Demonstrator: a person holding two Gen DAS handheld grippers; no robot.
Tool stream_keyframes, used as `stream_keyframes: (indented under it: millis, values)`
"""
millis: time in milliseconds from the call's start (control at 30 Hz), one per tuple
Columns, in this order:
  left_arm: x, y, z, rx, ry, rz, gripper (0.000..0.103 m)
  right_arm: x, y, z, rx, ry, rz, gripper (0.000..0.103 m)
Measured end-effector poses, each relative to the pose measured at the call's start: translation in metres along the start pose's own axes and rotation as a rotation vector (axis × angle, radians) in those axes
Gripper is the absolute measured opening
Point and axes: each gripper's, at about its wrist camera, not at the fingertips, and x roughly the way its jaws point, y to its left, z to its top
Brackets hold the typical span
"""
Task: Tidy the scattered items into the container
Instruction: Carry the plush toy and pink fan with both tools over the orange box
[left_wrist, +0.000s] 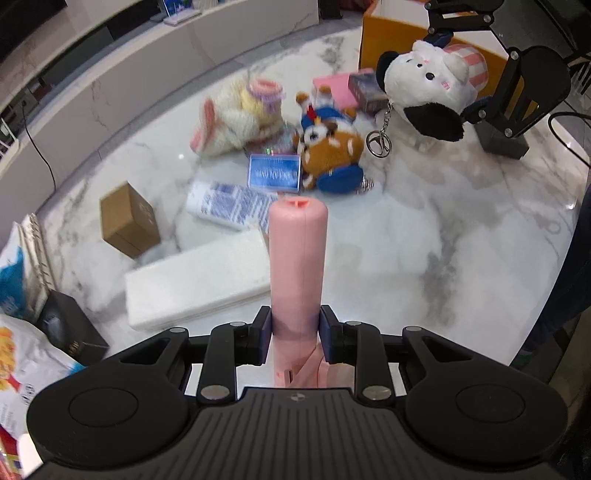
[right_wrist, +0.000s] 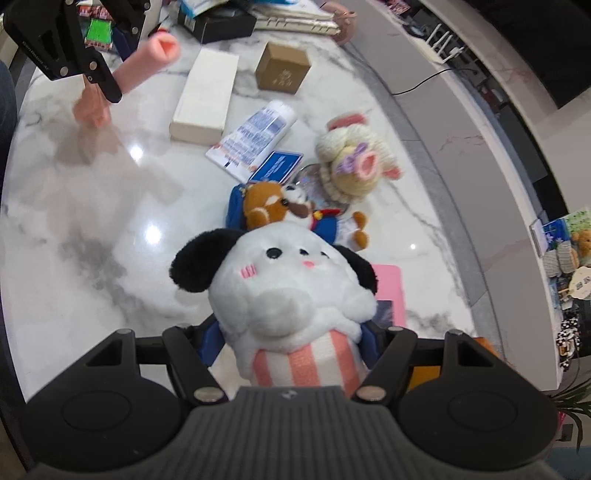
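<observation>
My left gripper (left_wrist: 295, 326) is shut on a pink cylindrical item (left_wrist: 297, 258), which it holds upright above the marble tabletop (left_wrist: 443, 240). My right gripper (right_wrist: 291, 339) is shut on a white plush dog (right_wrist: 291, 284) with black ears and a pink-striped base. In the left wrist view that dog (left_wrist: 424, 81) hangs at the upper right, and a metal keyring (left_wrist: 378, 142) dangles below it. An orange container (left_wrist: 369, 48) stands just behind it. On the table lie a cream plush (left_wrist: 236, 118), a brown plush in blue clothes (left_wrist: 328, 147) and a blue card (left_wrist: 274, 172).
A brown carton (left_wrist: 129, 221), a long white box (left_wrist: 199, 288) and a white pack with blue print (left_wrist: 229, 206) lie to the left. A pink flat box (left_wrist: 334, 88) and a dark box (left_wrist: 365, 88) sit by the container. Snack bags (left_wrist: 22, 350) crowd the left edge.
</observation>
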Motion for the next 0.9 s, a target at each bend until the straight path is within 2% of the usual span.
stream_keyframes:
  millis: [433,600,900]
  values:
    - [-0.059,-0.027,0.057,0.027,-0.126,0.054,0.031,-0.067,-0.018,-0.027,0.055,-0.065,-0.112,0.071]
    - [-0.075,-0.049,0.093,0.07,-0.176,0.059,0.031,-0.091,-0.029,-0.049,0.087,-0.068,-0.16,0.071]
    - [-0.085,-0.099,0.176,0.14,-0.291,0.006,0.031,-0.129,-0.059,-0.105,0.169,-0.035,-0.255,0.071]
